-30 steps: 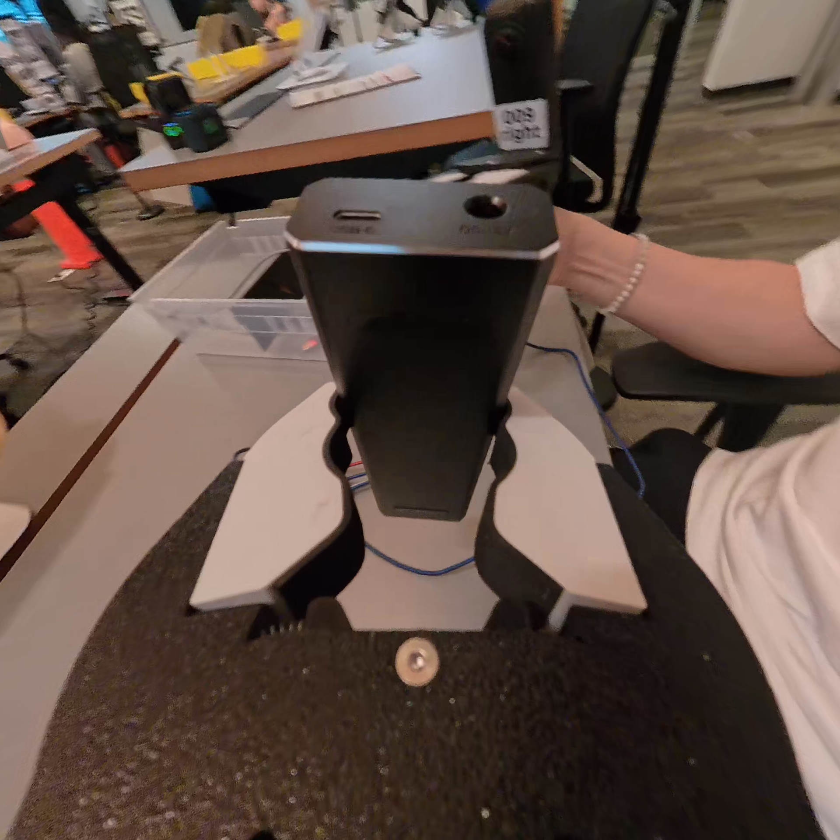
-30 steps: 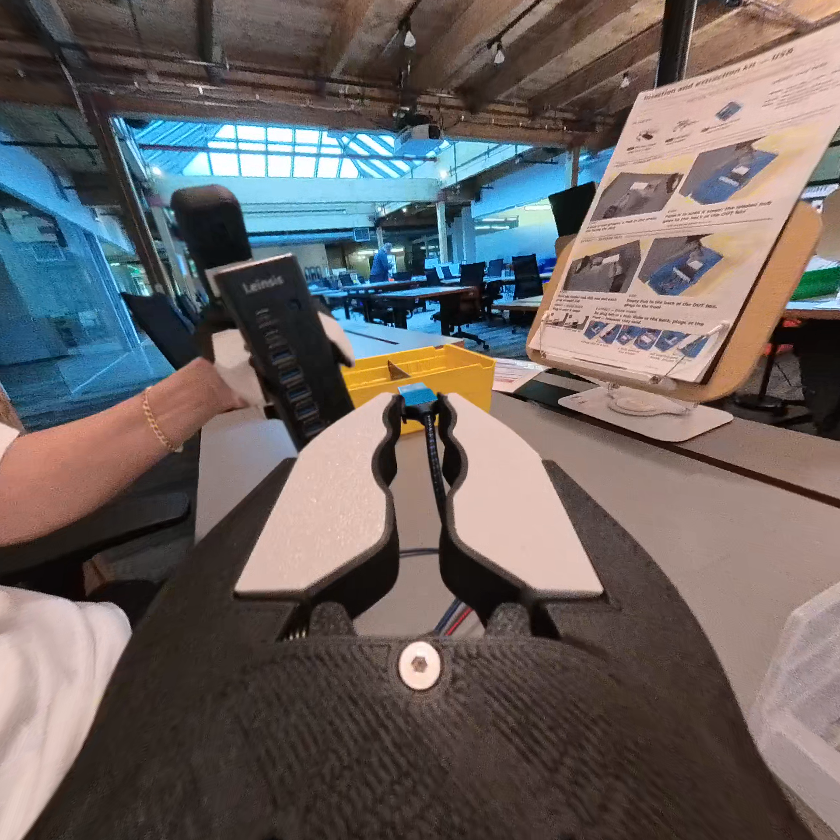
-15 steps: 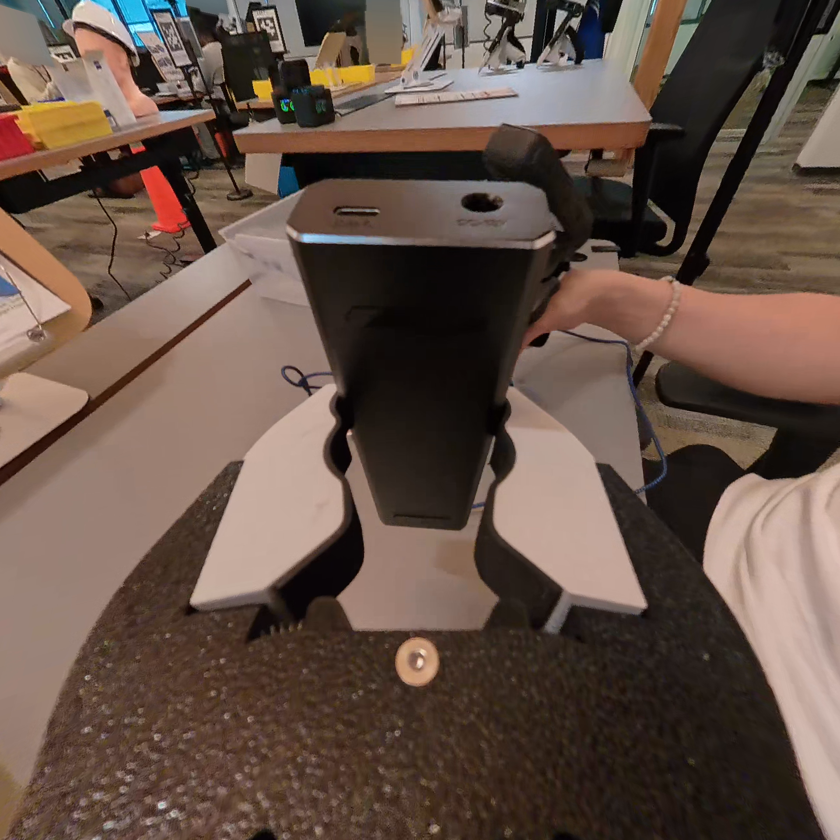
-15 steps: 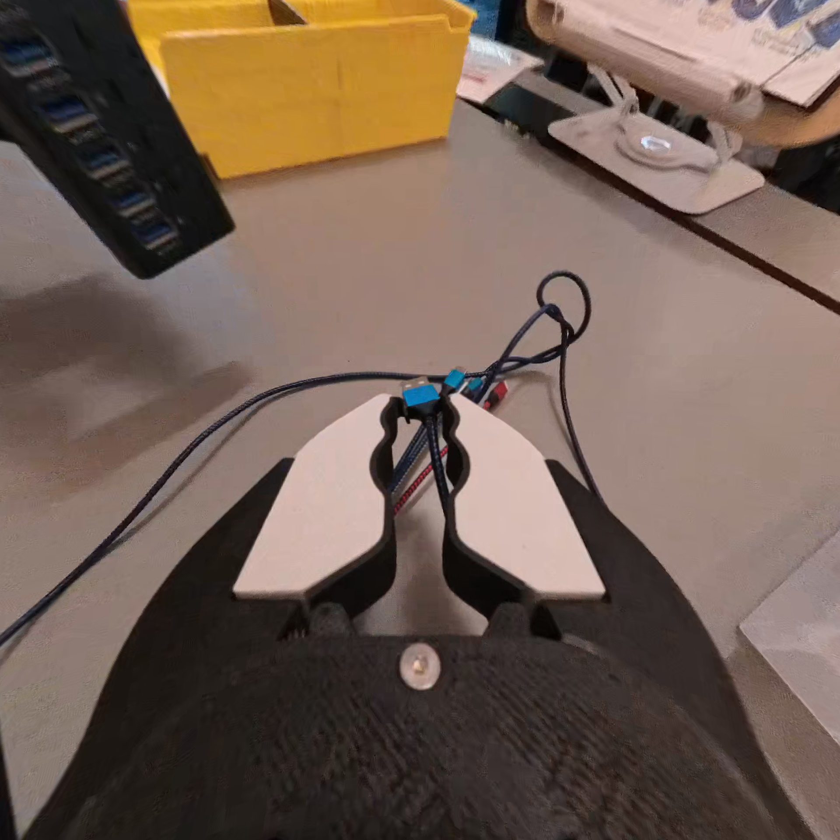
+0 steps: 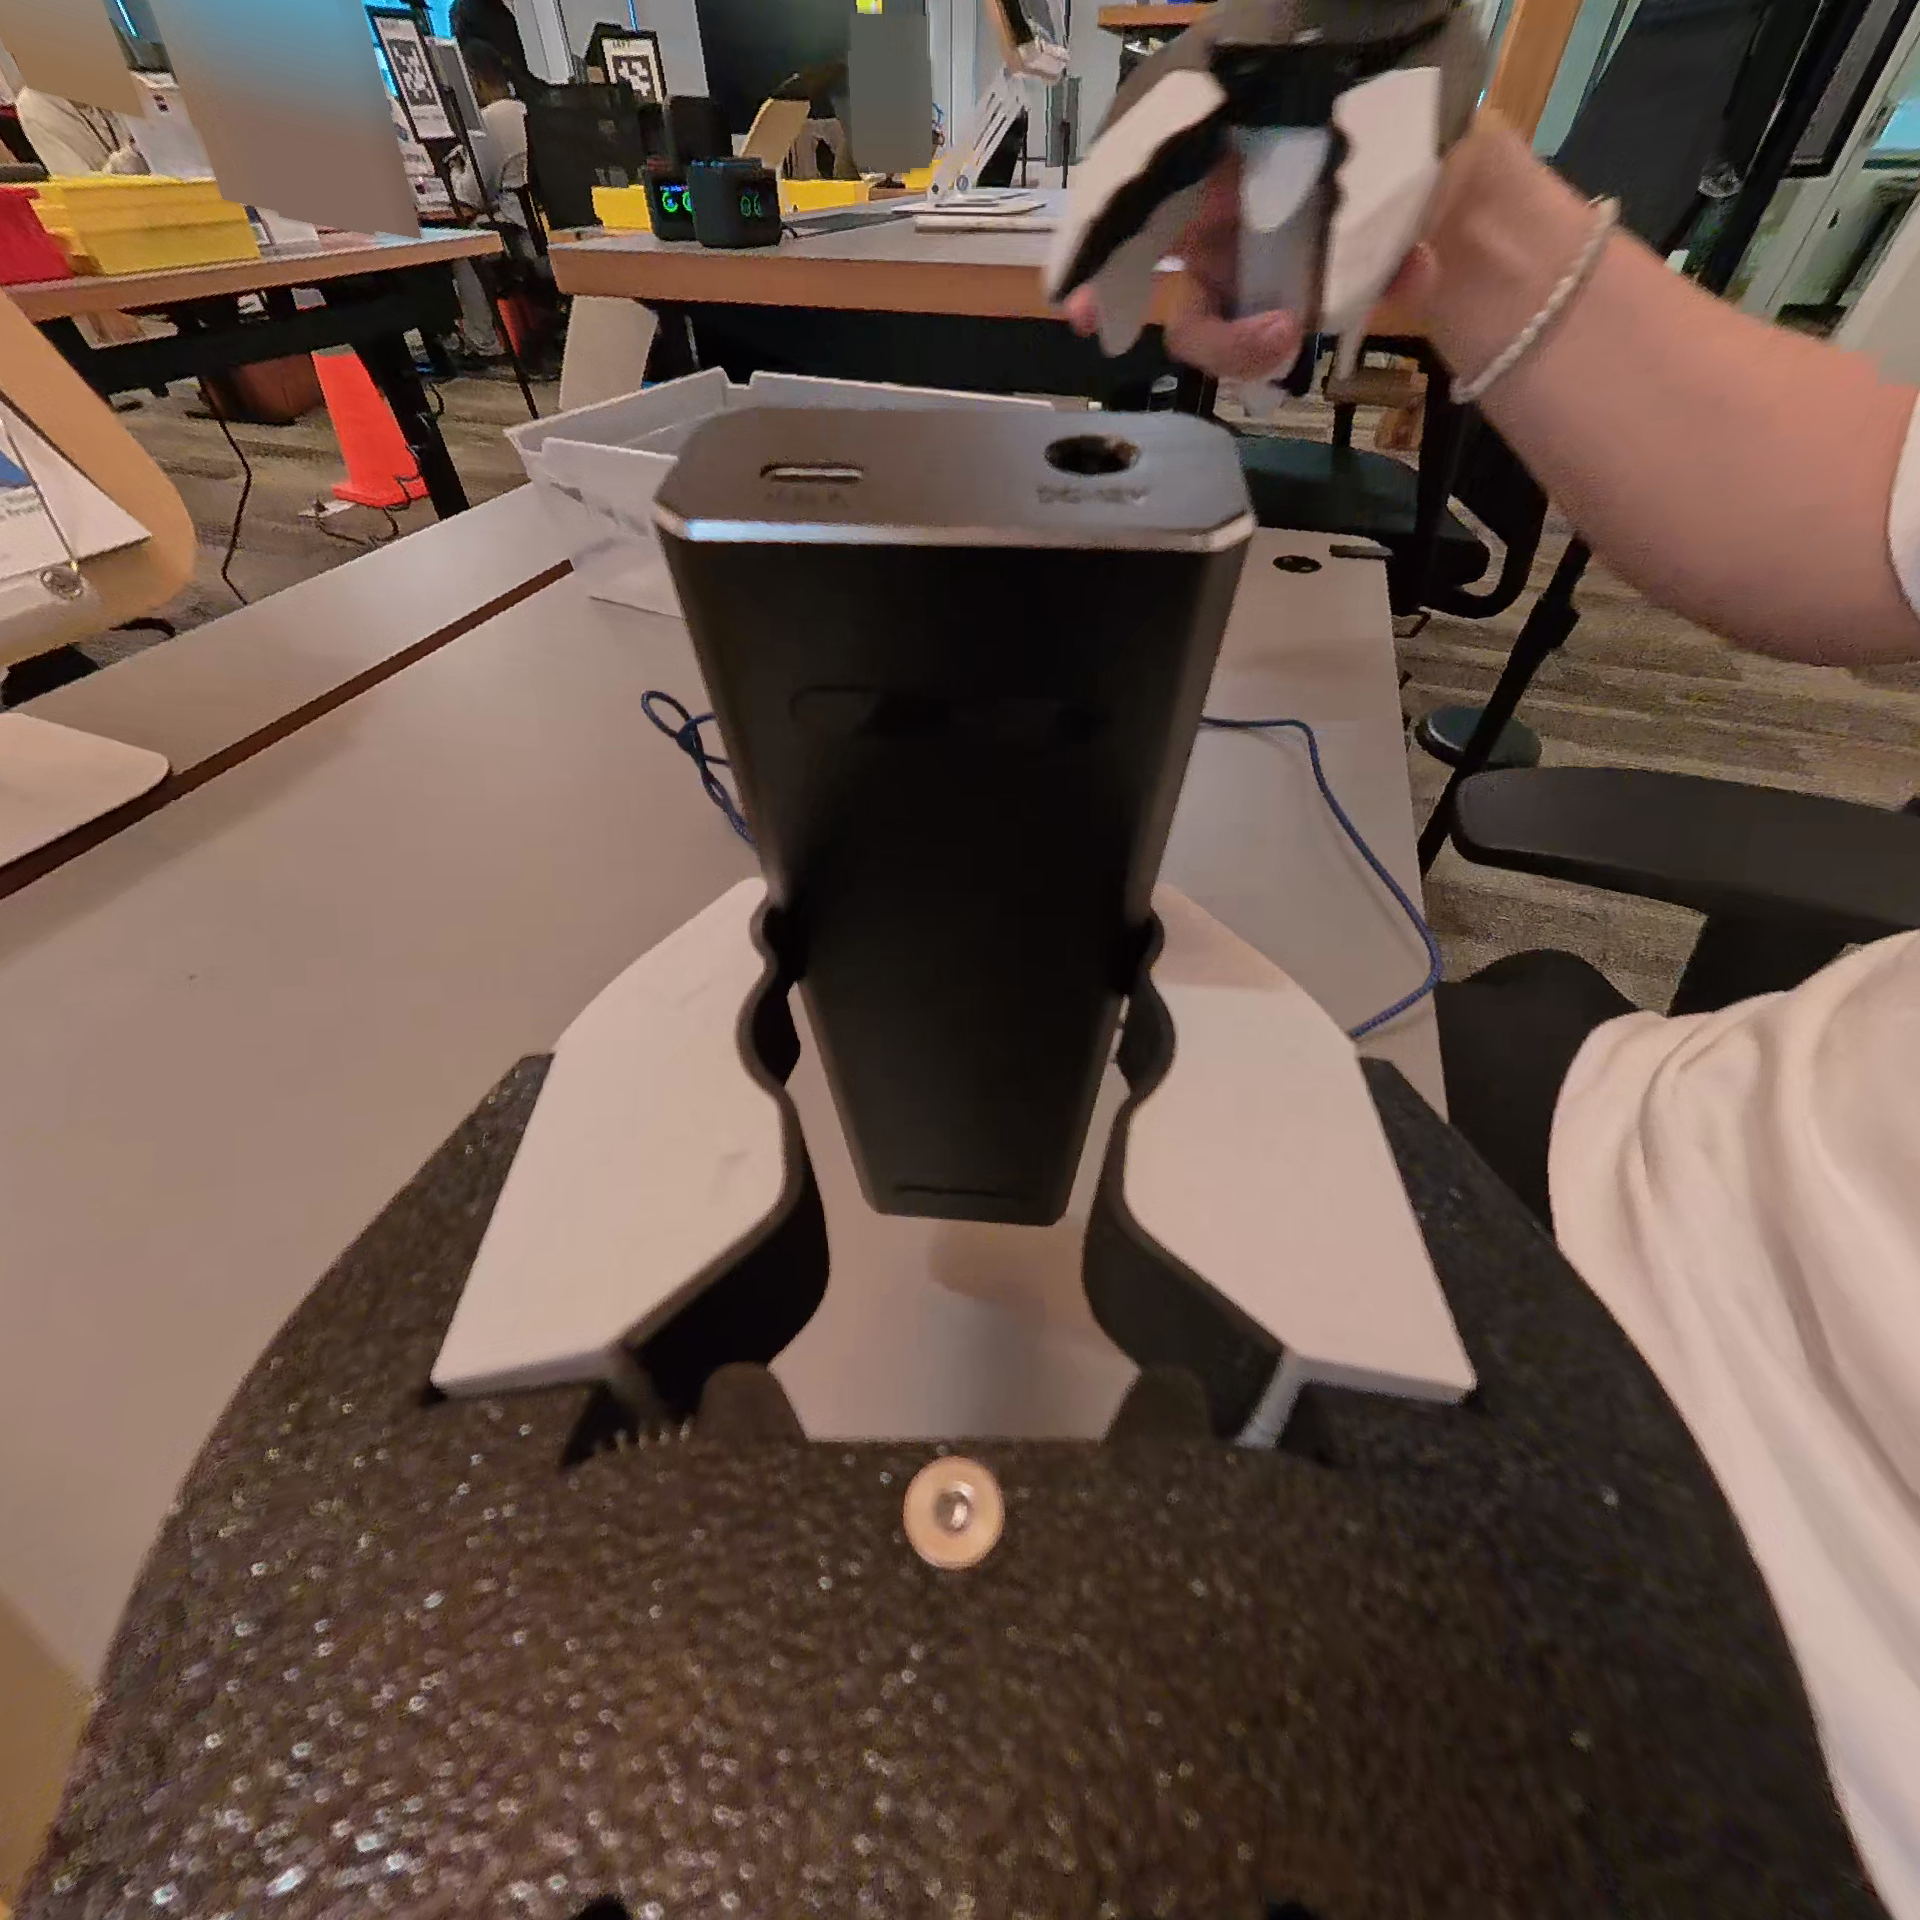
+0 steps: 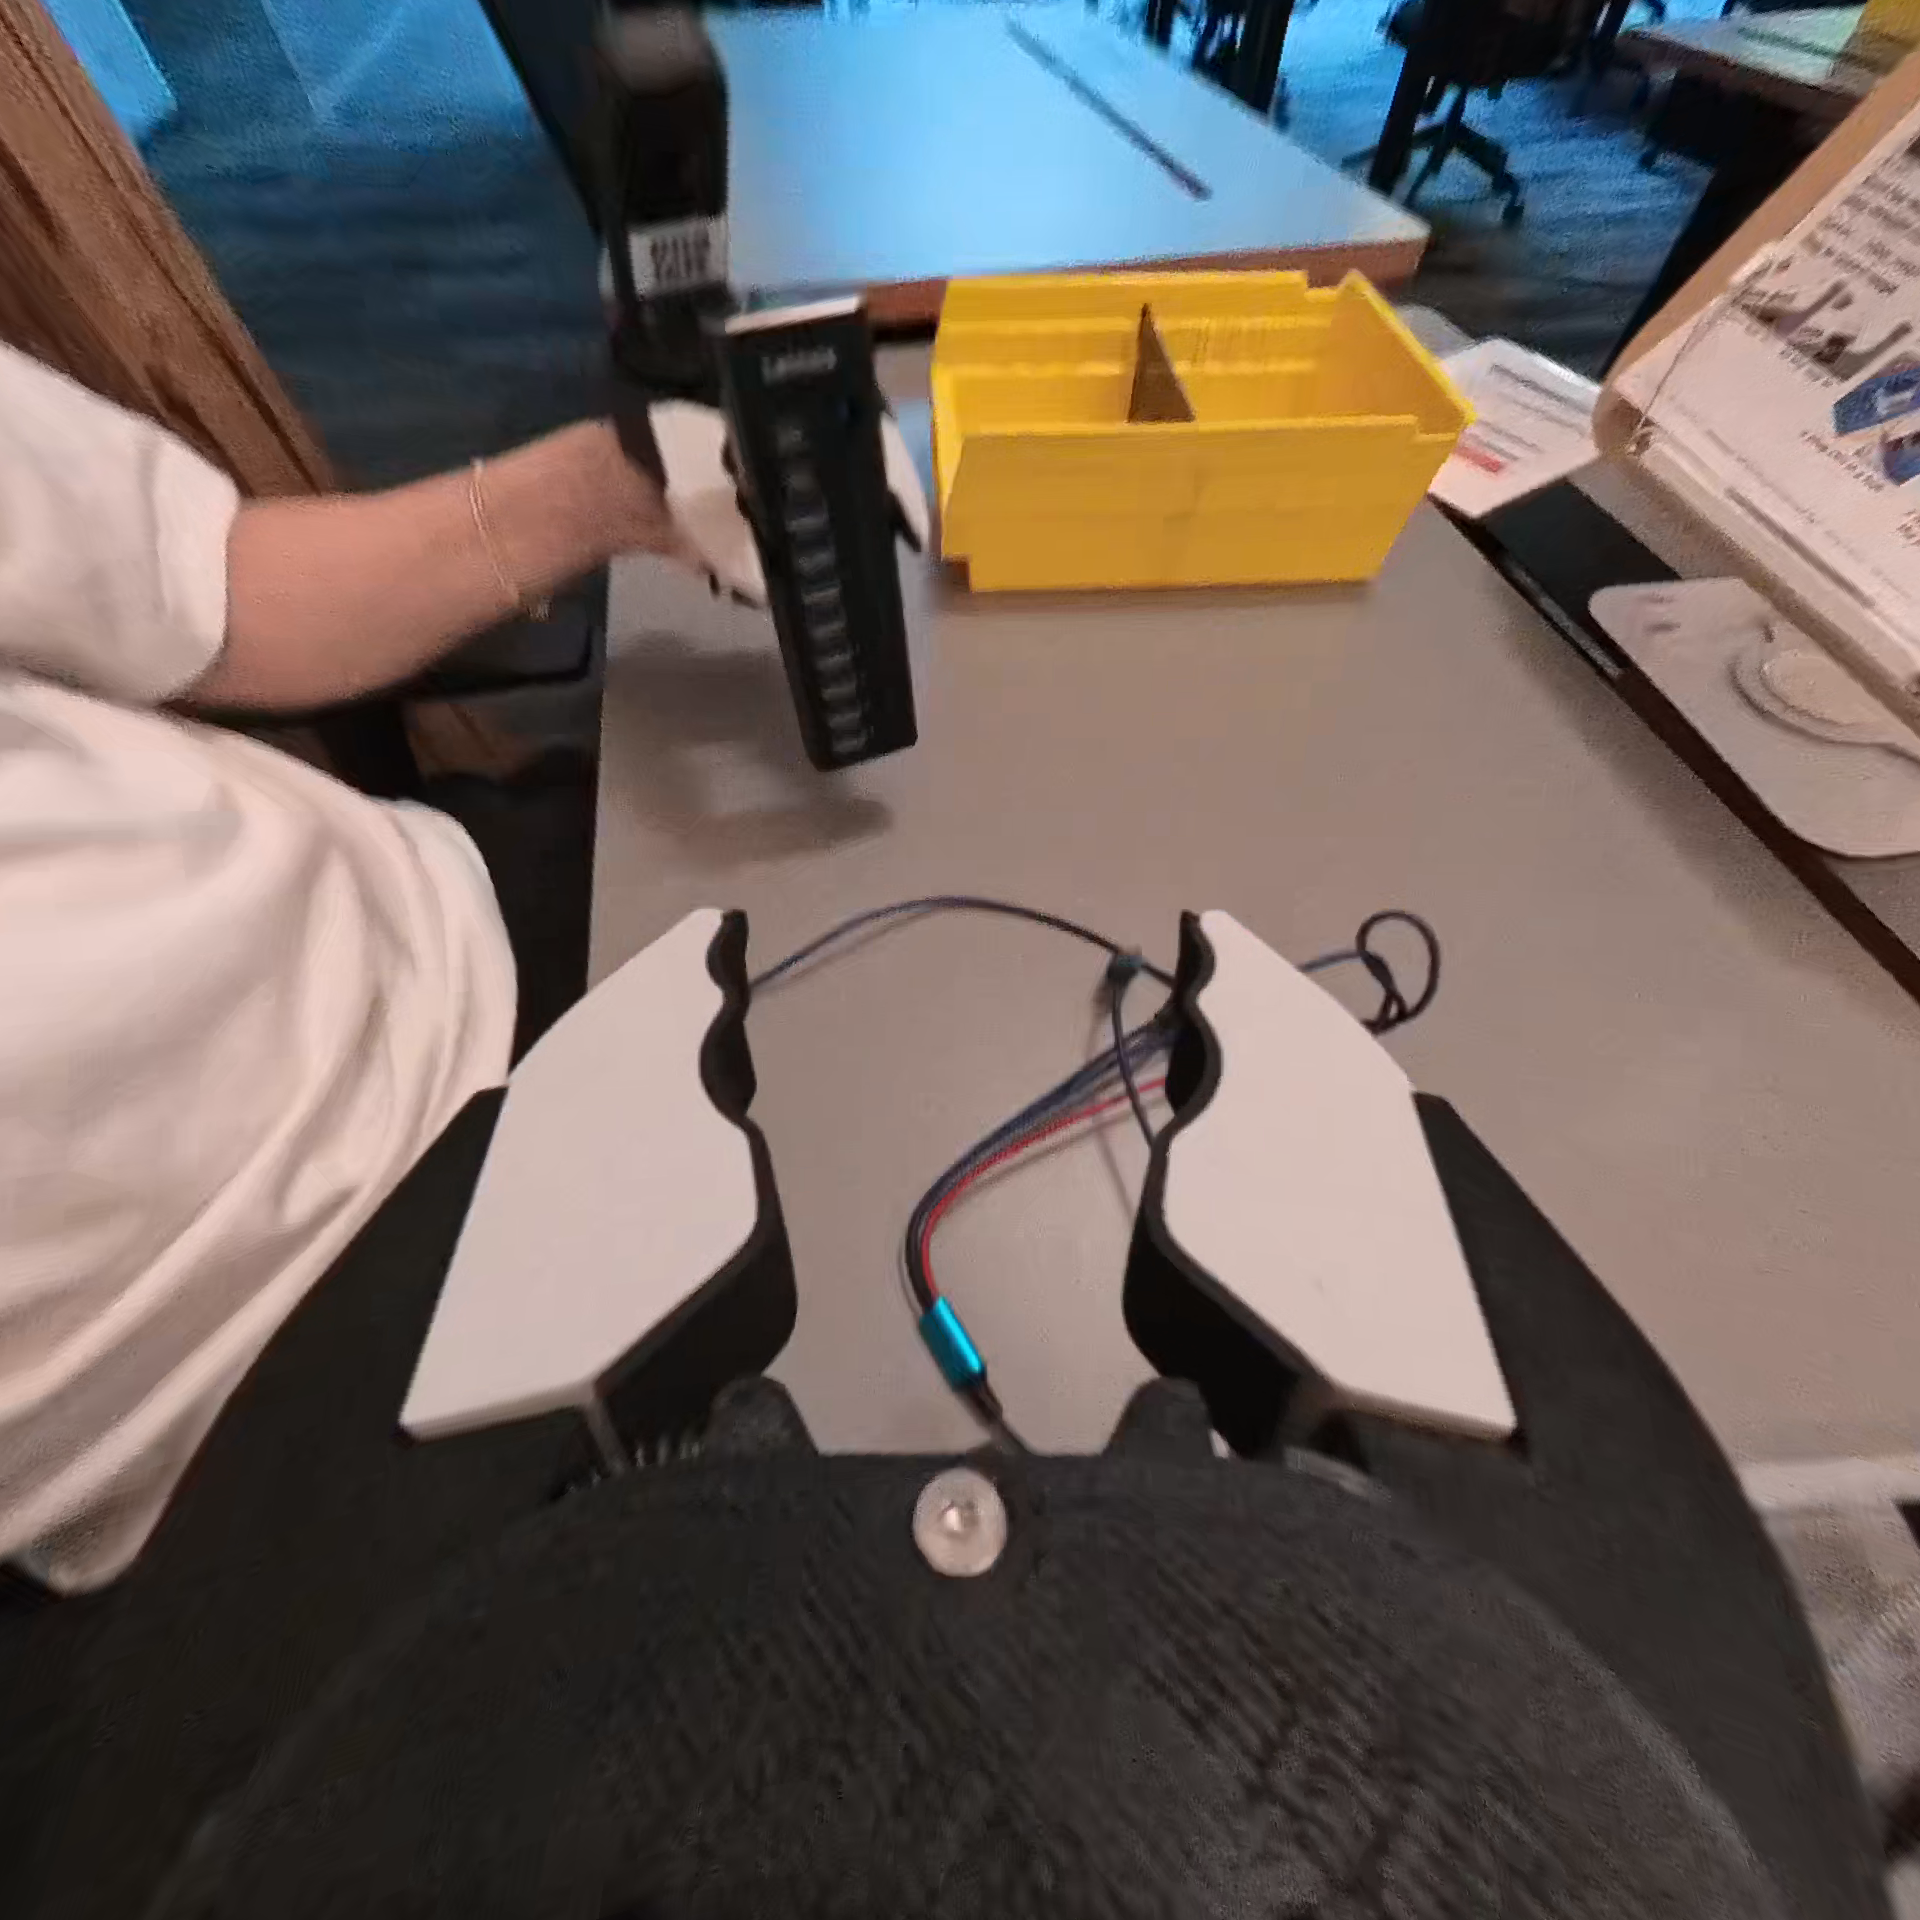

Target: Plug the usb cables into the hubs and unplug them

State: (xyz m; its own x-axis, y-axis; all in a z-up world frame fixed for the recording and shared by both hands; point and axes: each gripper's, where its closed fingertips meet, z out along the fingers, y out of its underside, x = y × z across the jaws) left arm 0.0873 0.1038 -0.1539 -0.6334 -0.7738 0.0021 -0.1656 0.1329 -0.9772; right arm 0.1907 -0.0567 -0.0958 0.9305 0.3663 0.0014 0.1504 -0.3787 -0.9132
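Observation:
My left gripper (image 5: pixel 956 920) is shut on a tall black USB hub (image 5: pixel 951 790) and holds it upright over the grey table (image 5: pixel 343 935). In the right wrist view the hub (image 6: pixel 821 540) shows its row of ports and tilts slightly, its lower end close to the table. My right gripper (image 6: pixel 958 925) is open and empty above a bundle of blue and red USB cables (image 6: pixel 1039 1132) lying on the table. A blue metal sleeve (image 6: pixel 951 1351) on the bundle lies between the fingers near their base. The right gripper also shows in the left wrist view (image 5: pixel 1247 208), raised beyond the hub.
A yellow divided bin (image 6: pixel 1184 436) stands behind the hub. A paper instruction sheet on a wooden stand (image 6: pixel 1766 436) is at the right. A clear plastic box (image 5: pixel 623 468) sits at the table's far end. A blue cable (image 5: pixel 1371 862) runs off the table edge by a black chair (image 5: pixel 1683 842). Some 20 centimeters of space lies between my two pairs of fingers.
My right gripper has opened and let go of the blue USB plug, which now lies with the cables on the table. It has lifted away. The left gripper still holds the hub.

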